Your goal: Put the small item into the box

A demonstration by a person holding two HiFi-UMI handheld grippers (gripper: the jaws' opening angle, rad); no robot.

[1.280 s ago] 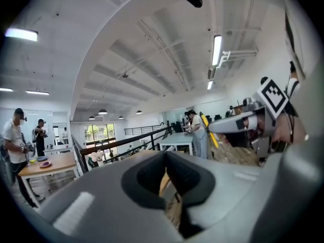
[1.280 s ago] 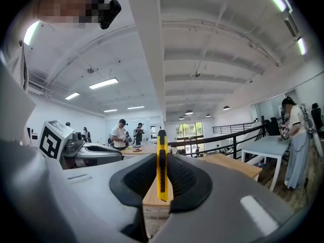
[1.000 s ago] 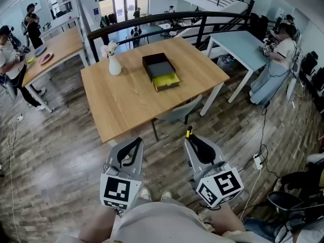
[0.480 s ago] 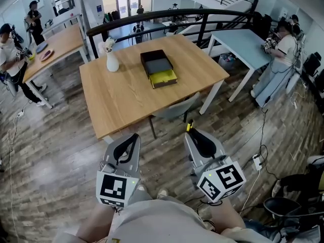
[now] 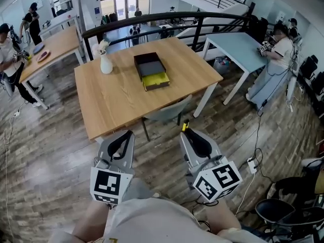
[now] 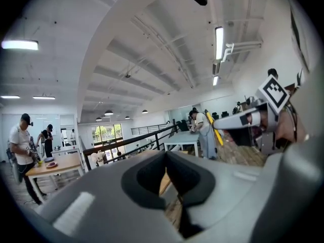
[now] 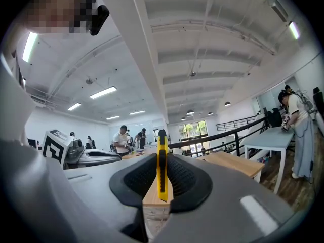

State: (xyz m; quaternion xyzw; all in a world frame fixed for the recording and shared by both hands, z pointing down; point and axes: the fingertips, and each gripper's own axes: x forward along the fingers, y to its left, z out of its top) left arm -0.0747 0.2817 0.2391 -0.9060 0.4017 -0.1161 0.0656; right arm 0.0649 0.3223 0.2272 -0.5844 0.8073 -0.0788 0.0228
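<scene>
Left gripper (image 5: pixel 126 134): nearest the wearer, low and left in the head view. Its fingers are pressed together with nothing between them.
Right gripper (image 5: pixel 186 132): beside it on the right. Its fingers pinch a yellow utility knife (image 7: pixel 161 166).
Knife position: held upright between the fingers, its long axis running along them. Its tip (image 5: pixel 185 125) pokes out past the fingertips toward the bench.
Chair (image 5: pixel 167 113): grey, tucked under the near edge of the bench, between the grippers and the bench top.
Bench (image 5: pixel 116 103): a pale wooden table ahead of both grippers, well apart from them.
Box (image 5: pixel 148 65): dark, lying near the middle of the bench, with a yellow section (image 5: pixel 156 80) open at its near end.
Key relation: the box lies ahead and a little left of the knife, beyond the chair. Both grippers look about equally far from it, but only the right one carries the item.
Vase (image 5: pixel 105 64): white with flowers, left of the box, apart from it.
Hard to tell: whether the knife blade is extended, and whether anything lies inside the box.
Background: other people stand at farther tables.
</scene>
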